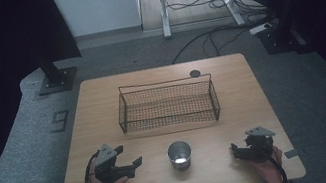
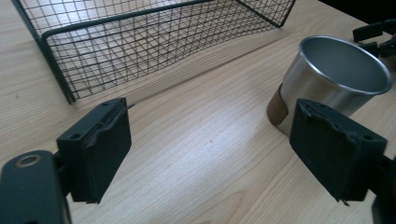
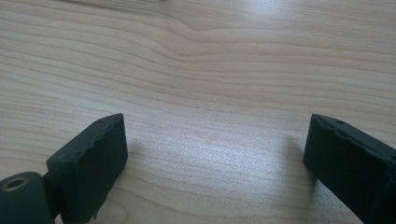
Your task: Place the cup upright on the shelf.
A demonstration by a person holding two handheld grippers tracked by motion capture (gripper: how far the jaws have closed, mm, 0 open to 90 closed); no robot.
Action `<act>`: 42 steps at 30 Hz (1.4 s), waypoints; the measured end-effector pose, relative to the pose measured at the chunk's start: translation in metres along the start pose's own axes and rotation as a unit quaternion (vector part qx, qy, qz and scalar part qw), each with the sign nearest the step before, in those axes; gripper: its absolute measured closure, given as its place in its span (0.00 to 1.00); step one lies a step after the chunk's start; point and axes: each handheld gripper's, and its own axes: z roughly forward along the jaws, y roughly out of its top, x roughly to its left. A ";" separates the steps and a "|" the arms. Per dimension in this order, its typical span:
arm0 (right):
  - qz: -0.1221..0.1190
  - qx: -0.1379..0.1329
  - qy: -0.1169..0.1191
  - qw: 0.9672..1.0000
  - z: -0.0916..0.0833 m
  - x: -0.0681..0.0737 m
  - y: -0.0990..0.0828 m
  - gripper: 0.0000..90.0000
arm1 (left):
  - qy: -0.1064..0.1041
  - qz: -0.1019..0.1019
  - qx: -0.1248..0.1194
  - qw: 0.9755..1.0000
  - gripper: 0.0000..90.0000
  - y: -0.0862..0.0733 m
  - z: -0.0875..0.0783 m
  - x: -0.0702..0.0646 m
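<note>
High view, bottom edge: two forearms entering from below, one gripper in each hand.
Left gripper (image 1: 136, 164): lower left of frame, resting on table (image 1: 101, 97), jaws spread apart, nothing between them, aimed toward frame centre.
Right gripper (image 1: 235, 151): lower right of frame, low on the table, jaws pointing left; spread not readable at this size.
Steel cup (image 1: 180, 155): lower centre, upright, mouth up, between the two grippers, apart from both.
Wire basket (image 1: 167, 105): centre of frame, beyond the cup, empty.
Dark disc (image 1: 194, 73): upper centre, on the table just behind the basket's far rim.

Left gripper view, bottom corners: black jaw pads at lower left and lower right, wide apart, bare wood between.
Steel cup (image 2: 334, 77): upper right, just beyond the right-hand pad, not inside the jaw gap; brown band around the base.
Wire basket (image 2: 140, 51): upper left to top centre, near corner facing the camera.
Far gripper: black tips at top right edge, behind the cup.

Right gripper view, bottom corners: own jaws at lower left and lower right, held wide, gripping nothing; plain wood grain ahead.

Handling judgement, cup: likely light, rigid, thin-walled; polished wall probably slippery and prone to tipping if pushed high.
Recommended hold: one pad inside, one outside the rim, or across the body low down near the brown band.
</note>
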 end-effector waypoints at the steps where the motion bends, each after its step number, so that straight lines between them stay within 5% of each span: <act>1: 0.000 0.000 0.000 1.000 0.000 0.000 0.000 0.07 | -0.002 0.000 0.000 1.000 0.13 0.001 0.000 -0.001; 42: 0.000 0.000 0.000 1.000 0.000 0.000 0.000 0.07 | -0.067 0.044 0.020 0.997 0.04 0.032 0.025 -0.044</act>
